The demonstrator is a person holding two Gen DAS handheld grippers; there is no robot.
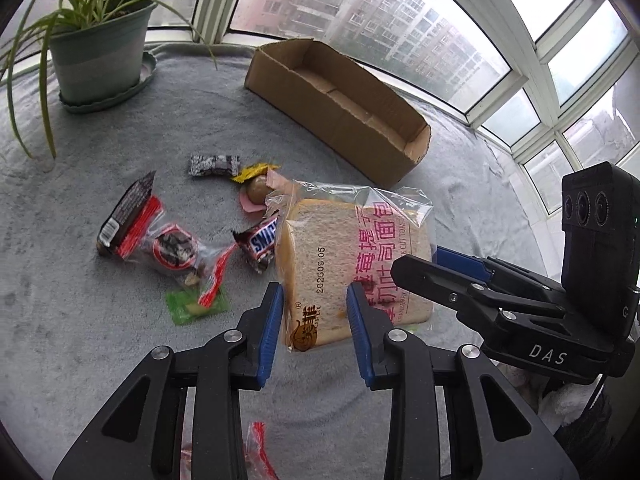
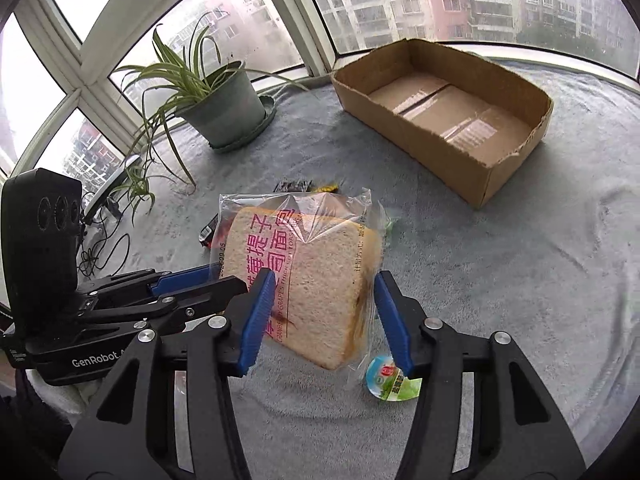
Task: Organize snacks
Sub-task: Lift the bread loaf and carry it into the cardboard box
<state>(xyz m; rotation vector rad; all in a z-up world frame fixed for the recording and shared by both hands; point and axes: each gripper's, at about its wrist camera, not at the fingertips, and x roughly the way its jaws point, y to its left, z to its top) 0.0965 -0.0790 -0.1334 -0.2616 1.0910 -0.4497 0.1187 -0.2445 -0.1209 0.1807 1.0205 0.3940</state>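
Observation:
A bagged slice of toast bread (image 1: pixel 320 264) with pink print is held between both grippers. My left gripper (image 1: pixel 314 300) has its blue pads on the bag's near corner. My right gripper (image 2: pixel 324 296) clamps the bread (image 2: pixel 316 276) across its width, lifted above the grey cloth. The open cardboard box (image 1: pixel 340 104) lies empty at the back; it also shows in the right wrist view (image 2: pixel 460 120). Loose snacks lie left of the bread: a Snickers bar (image 1: pixel 260 242), a red-black packet (image 1: pixel 160 240), a green sachet (image 1: pixel 196 306) and small candies (image 1: pixel 216 165).
A potted spider plant (image 1: pixel 100 48) stands at the back left, also in the right wrist view (image 2: pixel 224 108). A small jelly cup (image 2: pixel 390 378) lies under the right gripper. Windows curve around the grey cloth table (image 2: pixel 540 280).

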